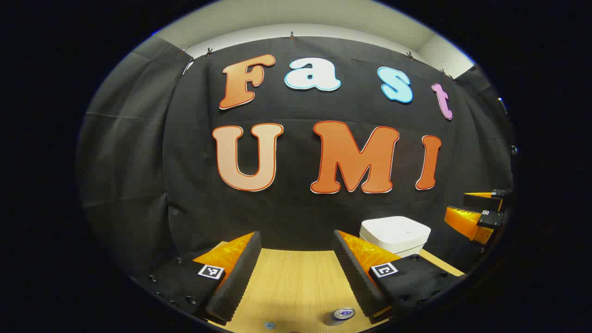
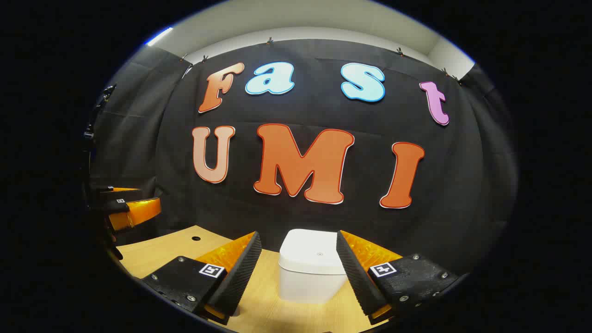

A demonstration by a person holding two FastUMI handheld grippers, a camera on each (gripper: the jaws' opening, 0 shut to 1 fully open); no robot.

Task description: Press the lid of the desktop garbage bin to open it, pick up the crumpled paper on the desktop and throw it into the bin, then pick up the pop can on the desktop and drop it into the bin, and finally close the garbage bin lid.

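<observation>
The white desktop bin (image 2: pixel 307 273) stands on the wooden table with its lid (image 2: pixel 311 252) down, straight ahead of my right gripper (image 2: pixel 298 238). That gripper is open, with nothing between its fingers, and hangs short of the bin. In the left gripper view the bin (image 1: pixel 395 236) sits ahead to the right. My left gripper (image 1: pixel 296 240) is open above the table and holds nothing. The pop can (image 1: pixel 340 315) stands upright at the bottom edge, close to the inner side of the right finger. A small bluish-grey scrap (image 1: pixel 269 325) lies to its left, too cut off to identify.
The light wooden table (image 1: pixel 296 282) runs back to the black cloth wall. A small round hole (image 2: pixel 196 238) is in the tabletop at the left. The other gripper shows at each view's side: the right one (image 1: pixel 474 210), the left one (image 2: pixel 132 206).
</observation>
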